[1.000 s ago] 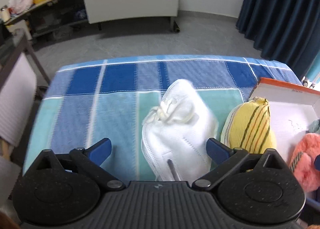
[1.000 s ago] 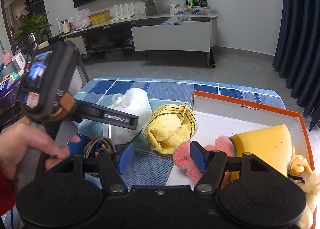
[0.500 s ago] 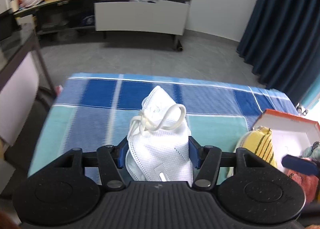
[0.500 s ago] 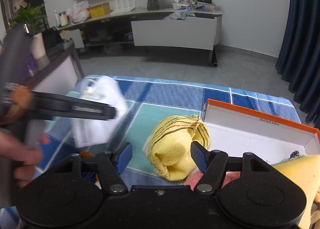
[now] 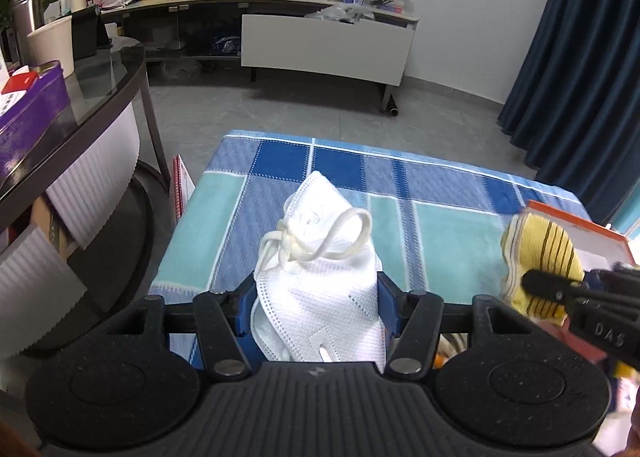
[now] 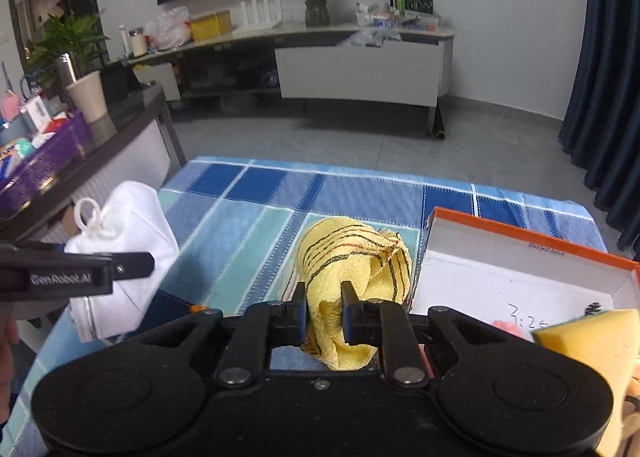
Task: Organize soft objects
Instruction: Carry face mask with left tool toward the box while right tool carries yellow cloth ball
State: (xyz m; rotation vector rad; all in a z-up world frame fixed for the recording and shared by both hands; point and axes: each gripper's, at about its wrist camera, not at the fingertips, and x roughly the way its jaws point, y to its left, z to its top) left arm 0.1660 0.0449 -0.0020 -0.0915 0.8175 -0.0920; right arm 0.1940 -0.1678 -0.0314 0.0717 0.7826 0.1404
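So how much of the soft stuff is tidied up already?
Partly done: a yellow sponge and something pink already sit in the orange box. In hand: the left gripper grips the white mask, and the right gripper pinches the yellow cloth. Both need boxing.

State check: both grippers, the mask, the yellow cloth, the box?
left gripper: shut on the white mask
white mask: clamped, lifted off the tablecloth
right gripper: shut on the yellow cloth
yellow cloth: bunched, pinched at its near end
orange box: open, yellow sponge inside
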